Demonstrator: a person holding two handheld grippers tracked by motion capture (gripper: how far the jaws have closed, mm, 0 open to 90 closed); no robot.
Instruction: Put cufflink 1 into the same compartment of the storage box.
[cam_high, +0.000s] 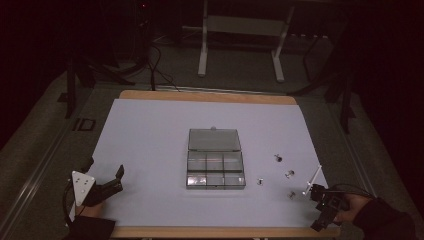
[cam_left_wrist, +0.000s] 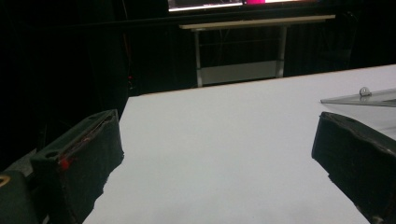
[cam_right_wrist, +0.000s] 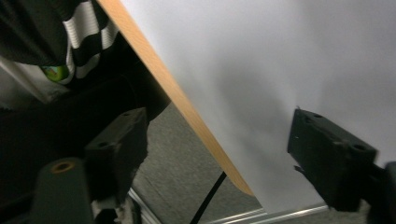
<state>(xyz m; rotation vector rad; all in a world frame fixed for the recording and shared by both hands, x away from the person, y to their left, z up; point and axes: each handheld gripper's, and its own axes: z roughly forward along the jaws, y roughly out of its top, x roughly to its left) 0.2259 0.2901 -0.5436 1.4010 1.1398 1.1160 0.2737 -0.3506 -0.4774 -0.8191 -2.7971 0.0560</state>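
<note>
A clear plastic compartment box stands open in the middle of the white sheet, its lid laid back flat. Several small metal parts lie loose to its right, among them one farthest back and one nearest the front. My left gripper rests at the front left corner, open and empty, aimed across the sheet; in the left gripper view its jaws stand wide apart, with the lid's edge at the right. My right gripper sits at the front right corner, open, tilted over the table's edge.
A thin white rod lies on the sheet near the right gripper. The wooden table edge crosses the right gripper view, with grey floor and a dark cable below it. A white table frame stands beyond the far side.
</note>
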